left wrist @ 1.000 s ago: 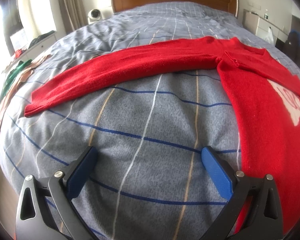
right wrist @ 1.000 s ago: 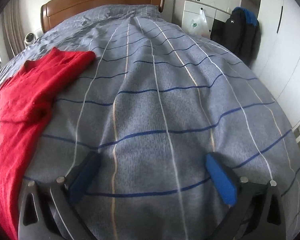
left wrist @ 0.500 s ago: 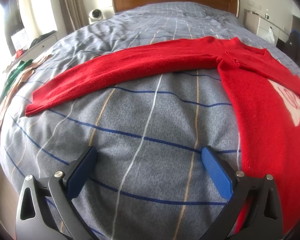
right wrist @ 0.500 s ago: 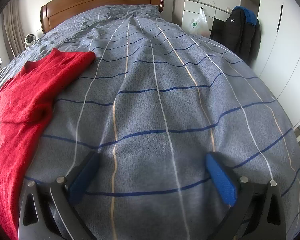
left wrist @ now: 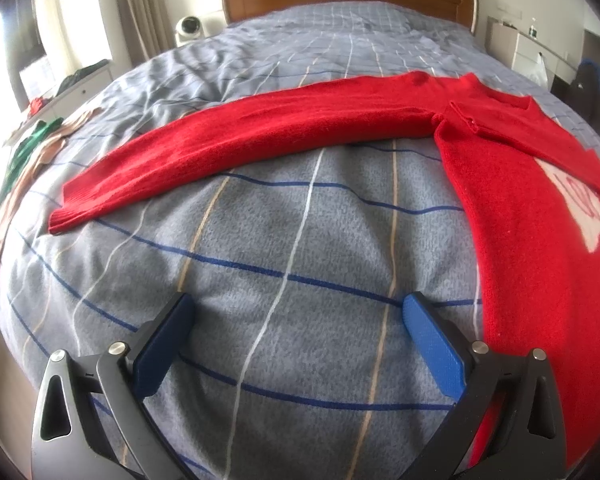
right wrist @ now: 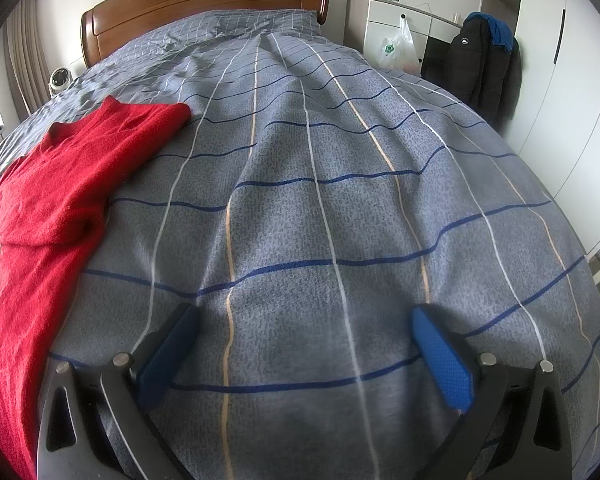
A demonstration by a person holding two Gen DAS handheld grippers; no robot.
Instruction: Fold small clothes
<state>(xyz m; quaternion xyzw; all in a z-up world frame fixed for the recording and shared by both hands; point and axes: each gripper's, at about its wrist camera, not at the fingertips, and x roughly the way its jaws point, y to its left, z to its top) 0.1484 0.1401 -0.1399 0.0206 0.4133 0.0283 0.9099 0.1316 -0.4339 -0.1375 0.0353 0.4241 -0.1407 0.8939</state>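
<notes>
The jaws of both grippers are spread wide, and nothing is held between them. The left gripper (left wrist: 296, 320) is poised above the bedcover, its blue-padded fingers (left wrist: 434, 344) clear of the garment, with the sweater's body edge just beside the right-hand finger. The right gripper (right wrist: 304, 328) is likewise held over bare bedcover, the sweater lying off to its left.

A red knitted long-sleeved sweater (left wrist: 512, 208) is laid flat on the bed. In the left wrist view its body is seen at the right, marked with a white printed pattern (left wrist: 580, 208), while one long sleeve (left wrist: 240, 148) is stretched out leftward across the cover, its ribbed cuff (left wrist: 60, 220) reaching the far left. In the right wrist view the other sleeve (right wrist: 60, 188) is seen folded back over the body.

The sweater is carried by a grey quilted bedcover crossed with blue, white and tan lines (right wrist: 340, 200), and a brown wooden headboard (right wrist: 204, 0) is seen beyond it. Green and tan clothes (left wrist: 28, 152) are lying at the bed's left edge. A small white round fan (left wrist: 190, 28) is placed beside the headboard. A white cabinet (right wrist: 400, 28), a white plastic bag (right wrist: 396, 48) and a black hanging jacket (right wrist: 484, 64) are seen on the right side of the room.
</notes>
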